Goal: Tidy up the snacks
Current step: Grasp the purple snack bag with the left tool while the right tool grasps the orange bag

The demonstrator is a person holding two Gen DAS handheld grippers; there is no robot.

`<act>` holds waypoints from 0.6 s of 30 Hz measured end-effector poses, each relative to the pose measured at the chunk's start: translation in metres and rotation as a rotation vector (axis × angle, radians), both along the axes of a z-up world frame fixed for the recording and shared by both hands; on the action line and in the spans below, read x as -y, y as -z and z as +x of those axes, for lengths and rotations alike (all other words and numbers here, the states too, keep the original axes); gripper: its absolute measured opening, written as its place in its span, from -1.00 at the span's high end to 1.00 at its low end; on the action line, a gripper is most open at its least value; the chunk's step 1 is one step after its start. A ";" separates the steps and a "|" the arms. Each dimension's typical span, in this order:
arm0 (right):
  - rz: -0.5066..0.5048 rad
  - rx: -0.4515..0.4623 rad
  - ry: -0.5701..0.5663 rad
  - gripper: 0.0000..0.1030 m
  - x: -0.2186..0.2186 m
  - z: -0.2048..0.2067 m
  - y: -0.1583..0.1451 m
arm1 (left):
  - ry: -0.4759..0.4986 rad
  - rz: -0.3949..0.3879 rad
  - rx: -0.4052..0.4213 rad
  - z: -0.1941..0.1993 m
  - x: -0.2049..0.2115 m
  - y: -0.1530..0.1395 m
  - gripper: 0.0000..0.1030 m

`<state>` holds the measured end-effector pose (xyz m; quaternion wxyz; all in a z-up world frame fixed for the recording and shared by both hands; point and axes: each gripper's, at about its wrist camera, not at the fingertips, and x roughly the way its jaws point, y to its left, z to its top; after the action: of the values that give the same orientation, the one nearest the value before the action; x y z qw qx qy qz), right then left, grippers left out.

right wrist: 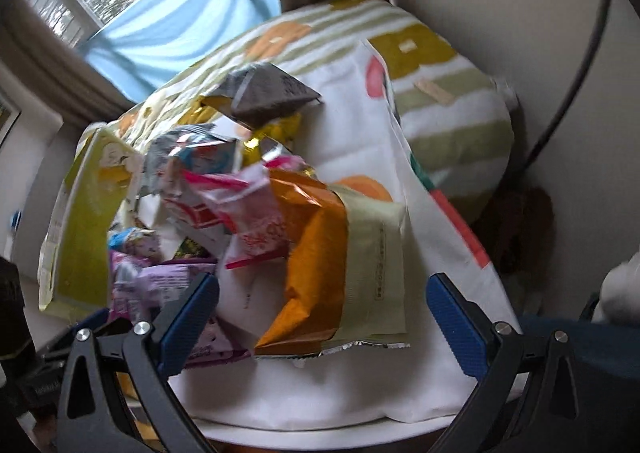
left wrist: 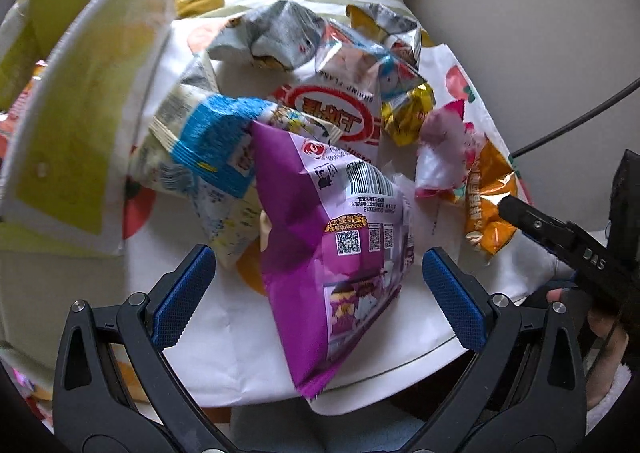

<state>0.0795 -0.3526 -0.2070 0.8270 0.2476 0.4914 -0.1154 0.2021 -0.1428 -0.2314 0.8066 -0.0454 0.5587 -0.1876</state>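
Snacks lie mostly unsorted, heaped on the cloth-covered table (left wrist: 400, 337); the green box (left wrist: 88, 125) at the left appears to hold a few packets already. The left gripper (left wrist: 316, 293) has its jaws wide around the purple bag (left wrist: 320, 237), not yet closed. The right gripper (right wrist: 322, 317), jaws equally wide, faces the orange bag (right wrist: 316, 261). Overlapping packets crowd both bags, likely hampering clean picks.
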 end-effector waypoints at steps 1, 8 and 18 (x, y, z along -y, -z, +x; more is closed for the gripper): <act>0.014 -0.008 0.008 -0.99 0.001 0.001 0.006 | 0.004 -0.004 -0.005 0.001 0.001 0.002 -0.90; 0.028 -0.013 0.038 -0.99 0.006 0.012 0.021 | 0.035 -0.005 -0.034 0.008 0.013 0.019 -0.80; 0.033 -0.019 0.035 -0.84 0.008 0.025 0.029 | 0.059 0.012 -0.017 0.009 0.020 0.018 -0.32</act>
<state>0.1043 -0.3608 -0.2364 0.8160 0.2688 0.4965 -0.1241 0.2107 -0.1632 -0.2491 0.7962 -0.0255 0.5677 -0.2077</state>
